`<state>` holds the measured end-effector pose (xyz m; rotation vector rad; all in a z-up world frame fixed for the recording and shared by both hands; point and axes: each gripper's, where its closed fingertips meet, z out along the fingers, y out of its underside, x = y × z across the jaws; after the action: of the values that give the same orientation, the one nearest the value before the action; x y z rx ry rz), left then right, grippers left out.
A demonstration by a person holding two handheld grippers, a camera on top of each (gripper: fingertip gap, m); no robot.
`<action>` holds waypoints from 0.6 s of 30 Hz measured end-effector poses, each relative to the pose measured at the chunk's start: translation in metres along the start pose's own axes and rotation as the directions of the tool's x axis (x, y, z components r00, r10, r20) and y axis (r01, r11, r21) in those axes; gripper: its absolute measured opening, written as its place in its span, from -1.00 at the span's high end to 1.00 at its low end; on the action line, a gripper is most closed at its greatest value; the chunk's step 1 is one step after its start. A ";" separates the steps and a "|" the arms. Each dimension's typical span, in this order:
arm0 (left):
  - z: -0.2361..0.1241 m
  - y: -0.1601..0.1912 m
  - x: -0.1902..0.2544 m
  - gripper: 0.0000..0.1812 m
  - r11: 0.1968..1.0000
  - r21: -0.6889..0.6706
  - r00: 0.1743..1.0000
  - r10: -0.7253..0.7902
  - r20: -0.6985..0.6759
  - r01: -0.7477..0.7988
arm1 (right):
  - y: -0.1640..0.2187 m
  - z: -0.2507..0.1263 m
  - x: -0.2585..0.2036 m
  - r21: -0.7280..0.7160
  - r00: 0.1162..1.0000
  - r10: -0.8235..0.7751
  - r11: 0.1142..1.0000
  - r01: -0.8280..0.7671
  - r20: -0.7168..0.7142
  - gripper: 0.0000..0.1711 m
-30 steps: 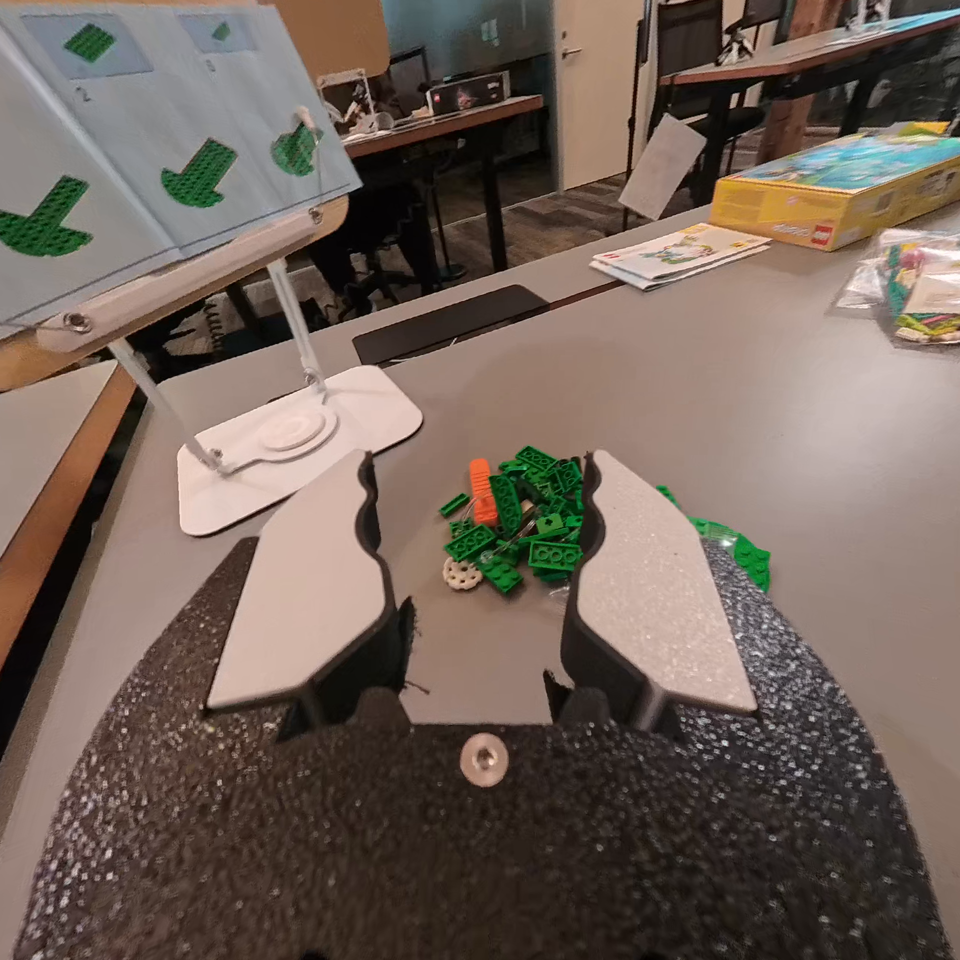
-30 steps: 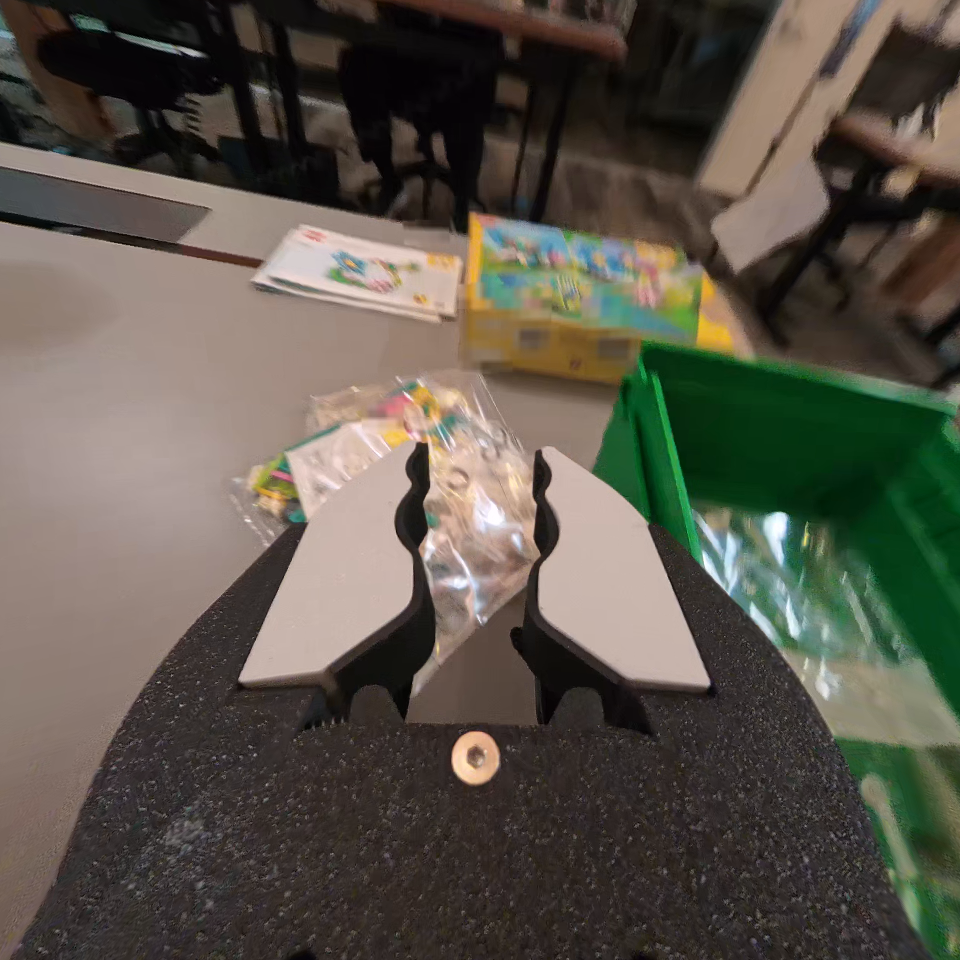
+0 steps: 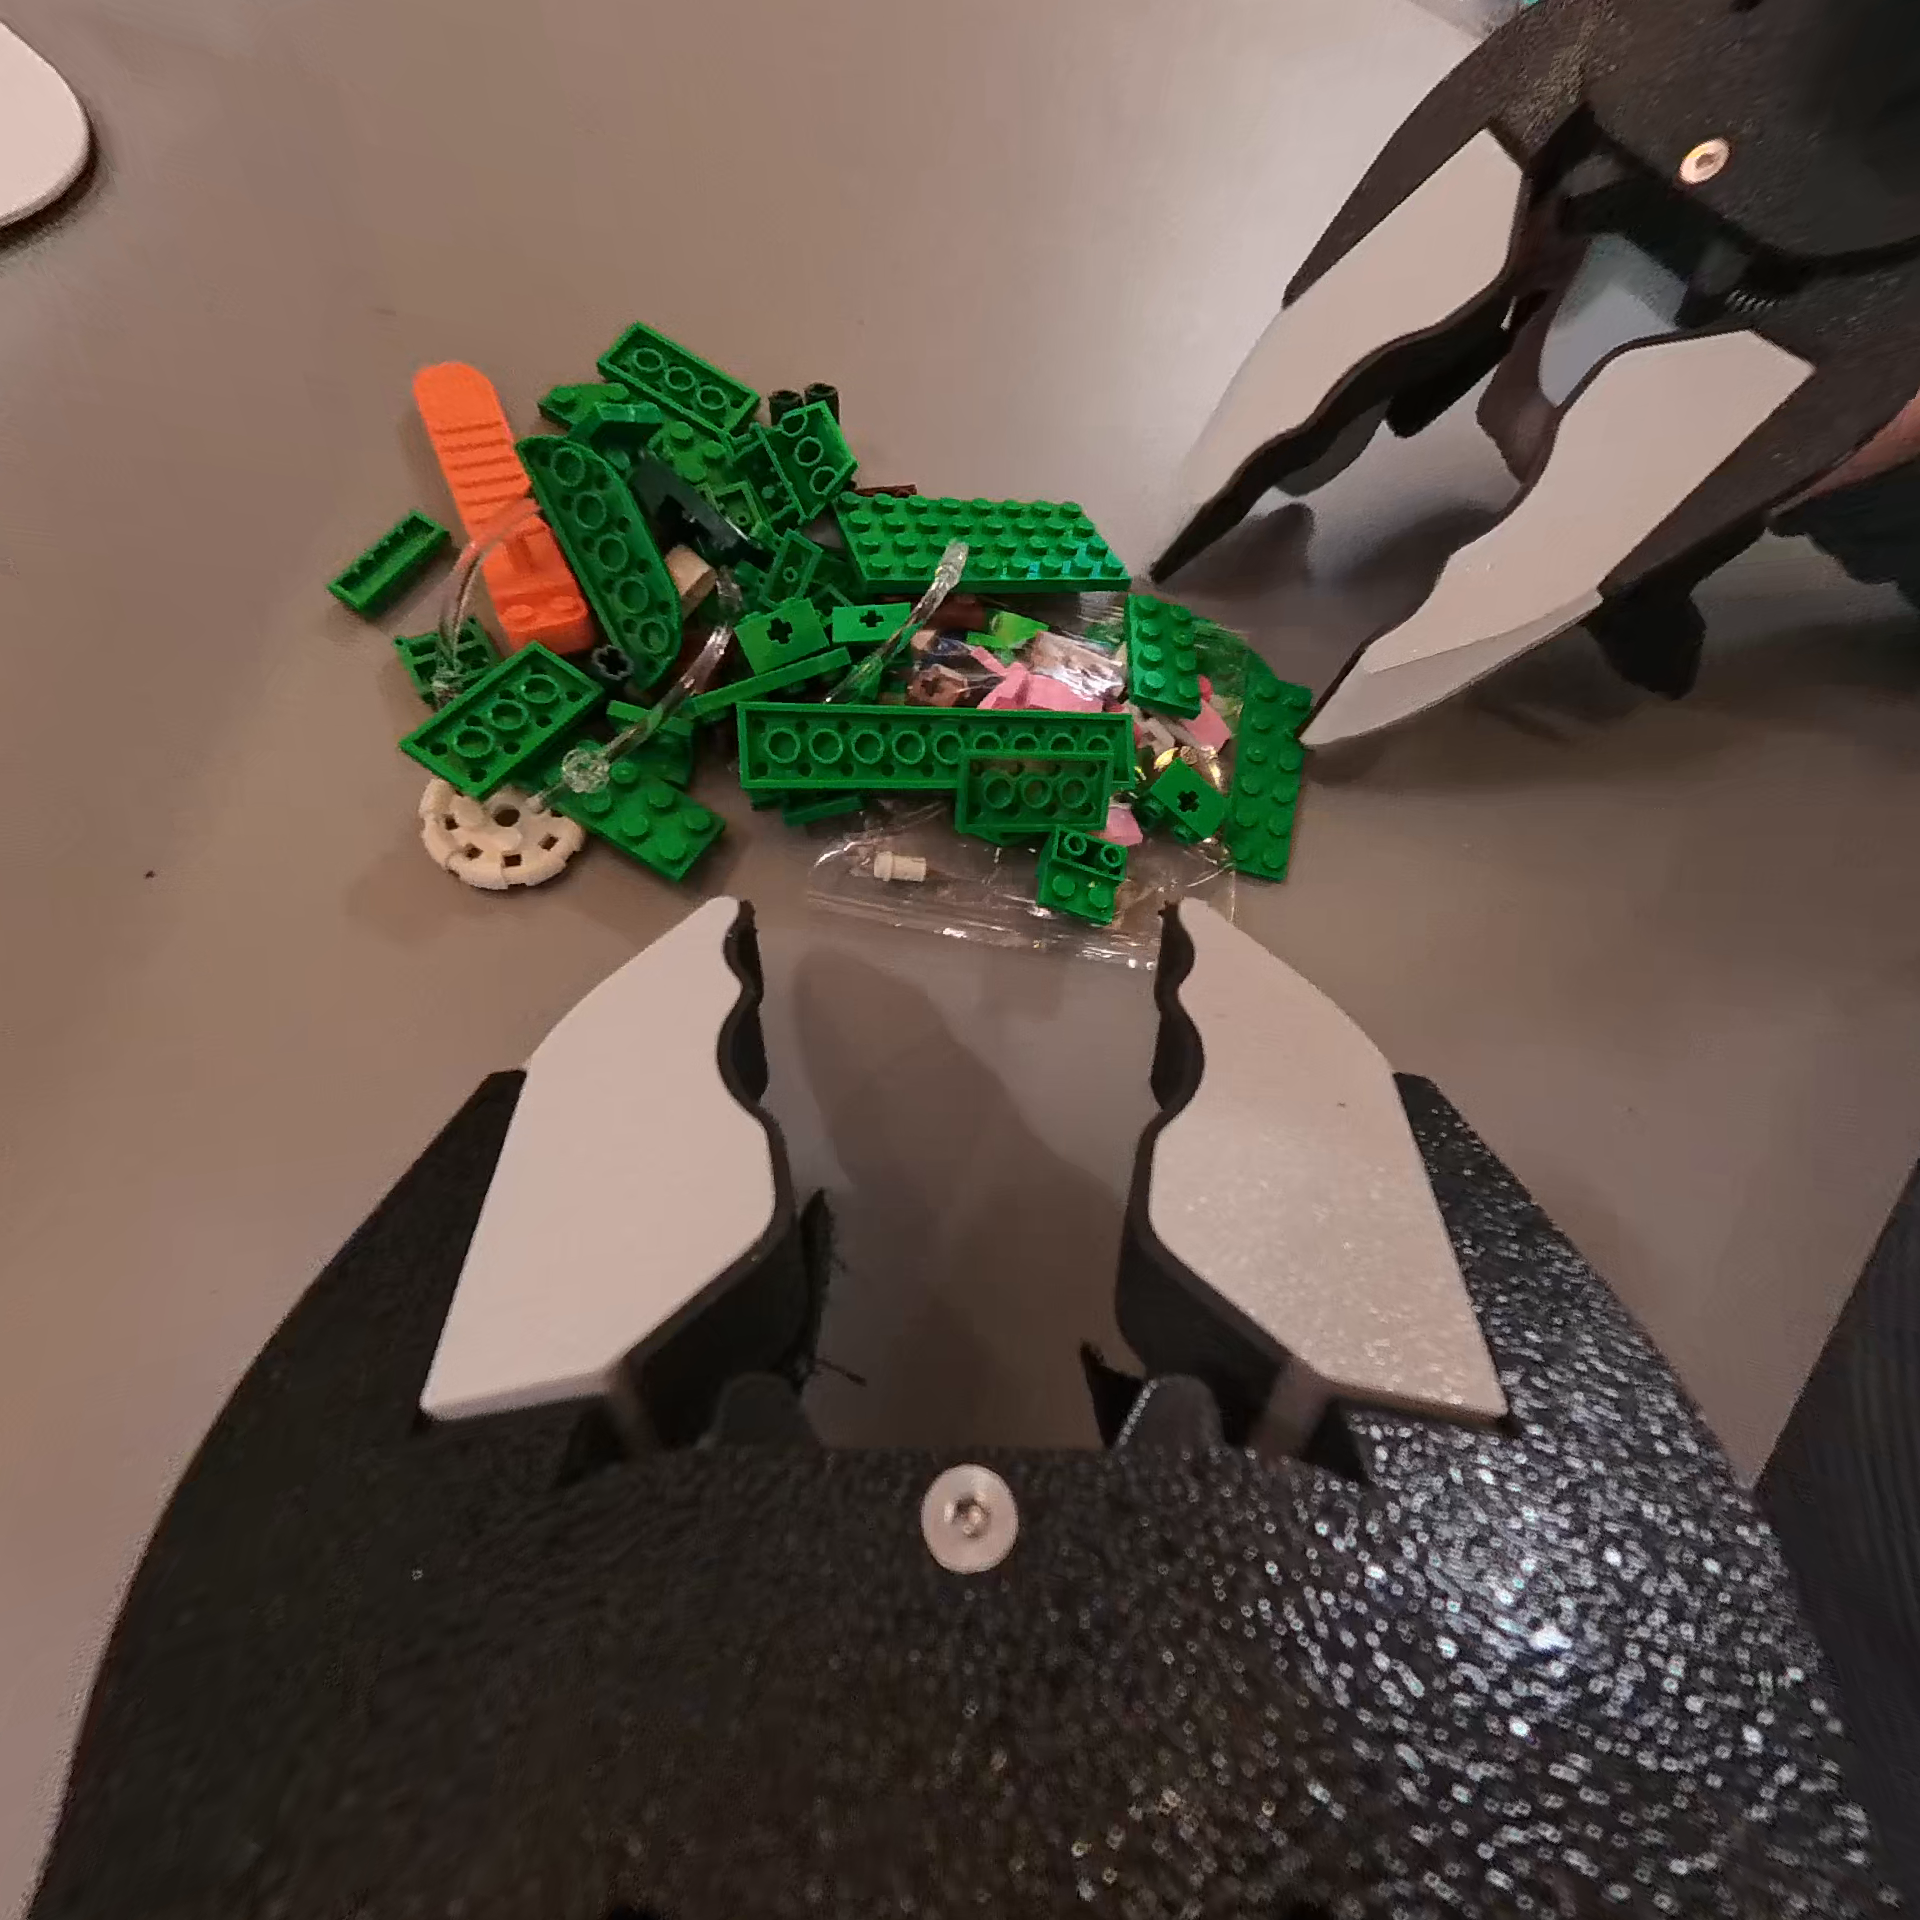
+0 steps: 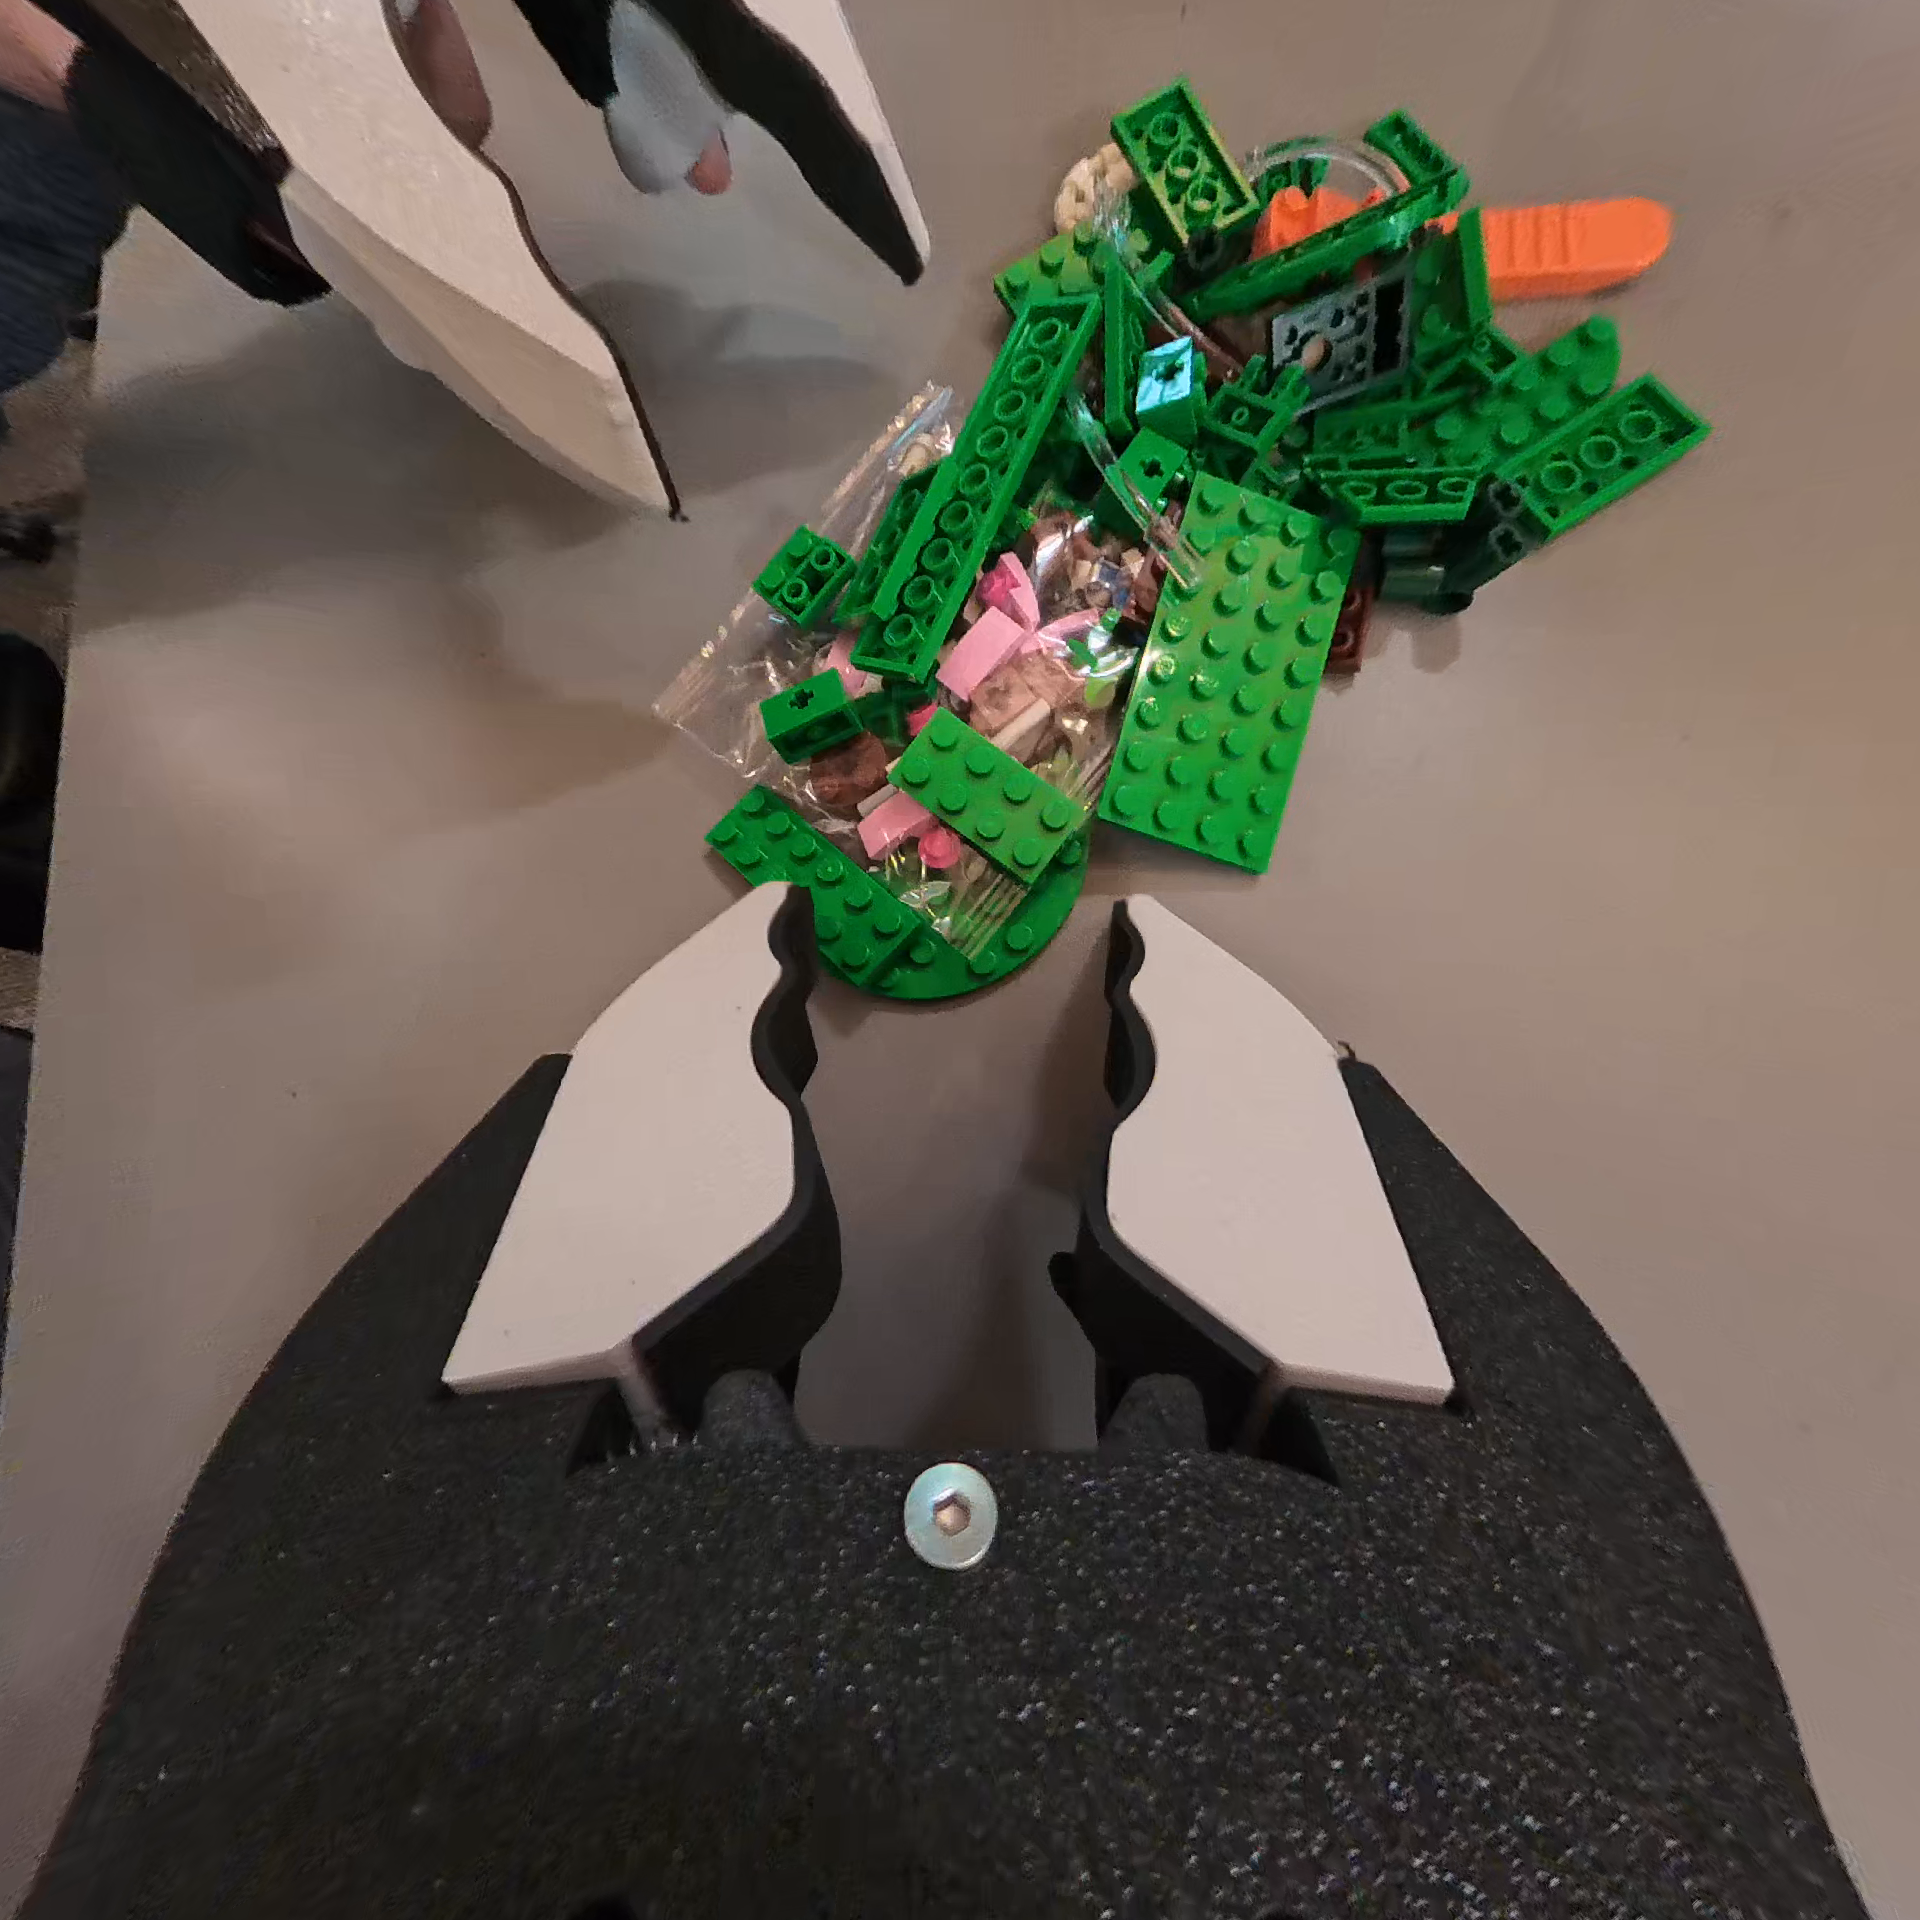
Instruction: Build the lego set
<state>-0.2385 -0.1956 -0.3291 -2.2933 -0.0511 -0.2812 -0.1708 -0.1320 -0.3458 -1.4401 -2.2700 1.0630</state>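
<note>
- Hovering both grippers, jaws spread and empty, beside the green brick pile point(image 3: 790, 644).
- We judge the right gripper point(image 4: 951, 925) nearer: the large green plate point(image 4: 1226, 686) lies just ahead, long axis running away from it; the left gripper point(image 3: 956, 925) stands farther back.

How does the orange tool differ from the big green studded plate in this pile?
The orange tool is narrow, ribbed and wedge-like; the big green plate is broad, flat and covered in studs. The tool sits at the pile's far left edge in the left wrist view, the plate nearer the right gripper. Both lie loose on the grey table, ungripped.
</note>
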 end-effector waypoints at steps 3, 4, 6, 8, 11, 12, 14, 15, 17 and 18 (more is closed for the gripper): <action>0.000 0.001 -0.002 0.19 1.000 -0.007 1.000 0.010 0.009 -0.010 | -0.002 0.004 -0.002 -0.009 1.000 -0.019 1.000 0.019 -0.001 0.39; -0.002 0.001 -0.005 0.19 1.000 -0.012 1.000 0.011 0.020 -0.011 | -0.004 0.006 -0.003 -0.012 1.000 -0.030 0.999 0.030 -0.004 0.41; -0.008 0.000 -0.012 0.18 1.000 -0.002 0.999 0.001 0.046 -0.001 | -0.009 0.012 -0.006 -0.014 0.999 -0.049 0.999 0.049 0.003 0.41; -0.016 -0.001 -0.018 0.19 1.000 0.022 0.998 -0.017 0.061 0.016 | -0.015 0.019 -0.012 -0.010 0.997 -0.066 0.998 0.066 0.027 0.41; -0.027 -0.002 -0.026 0.19 0.998 0.042 0.996 -0.039 0.084 0.036 | -0.024 0.021 -0.022 0.015 0.993 -0.105 0.994 0.104 0.063 0.43; -0.030 -0.001 -0.026 0.19 0.998 0.044 0.995 -0.045 0.085 0.042 | -0.028 0.017 -0.020 0.038 0.992 -0.114 0.993 0.113 0.048 0.44; -0.032 -0.001 -0.024 0.19 0.998 0.047 0.996 -0.048 0.070 0.044 | -0.037 0.004 -0.004 0.100 0.993 -0.109 0.989 0.112 -0.039 0.46; -0.031 0.000 -0.020 0.18 0.998 0.040 0.998 -0.044 0.055 0.042 | -0.040 -0.003 0.006 0.128 0.991 -0.101 0.985 0.112 -0.089 0.47; -0.025 0.003 -0.011 0.16 1.000 0.004 1.000 -0.023 0.011 0.023 | -0.037 -0.010 0.022 0.129 0.988 -0.066 0.988 0.084 -0.138 0.47; -0.021 0.006 -0.006 0.12 1.000 -0.024 1.000 -0.008 -0.004 0.008 | -0.032 -0.009 0.026 0.107 0.989 -0.046 0.992 0.061 -0.138 0.45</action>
<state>-0.2476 -0.2146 -0.3217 -2.3170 -0.0555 -0.2923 -0.2000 -0.1130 -0.3215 -1.3566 -2.1090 1.0260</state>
